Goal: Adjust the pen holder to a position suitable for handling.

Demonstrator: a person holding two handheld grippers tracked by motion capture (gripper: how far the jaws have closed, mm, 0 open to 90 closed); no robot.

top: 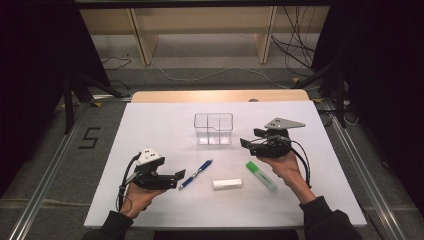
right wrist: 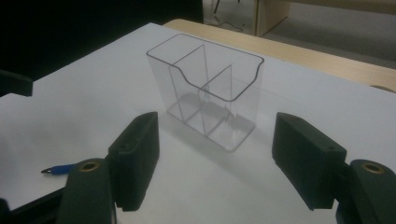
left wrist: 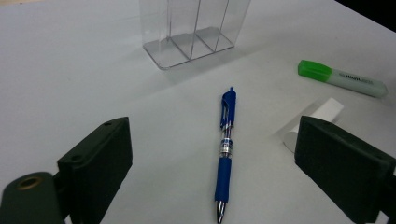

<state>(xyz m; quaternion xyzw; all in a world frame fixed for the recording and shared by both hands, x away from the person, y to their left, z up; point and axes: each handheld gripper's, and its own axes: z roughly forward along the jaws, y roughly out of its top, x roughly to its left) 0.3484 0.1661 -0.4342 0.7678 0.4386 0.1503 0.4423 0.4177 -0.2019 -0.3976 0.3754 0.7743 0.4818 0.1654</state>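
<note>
Between L gripper [left wrist: 215, 163] jaws: blue pen [left wrist: 226, 149]; untouched

blue pen [left wrist: 226, 149] lies between the left gripper's [left wrist: 212, 163] wide-apart jaws.

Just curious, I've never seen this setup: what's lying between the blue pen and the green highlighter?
A white eraser lies between the blue pen and the green highlighter, as the high view shows.

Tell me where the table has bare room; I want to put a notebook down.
The left part of the table, between its left edge and the organizer, is bare. So is the strip behind the organizer. The front middle is crowded: pen, eraser, highlighter, flanked by the left claw and right claw.
</note>
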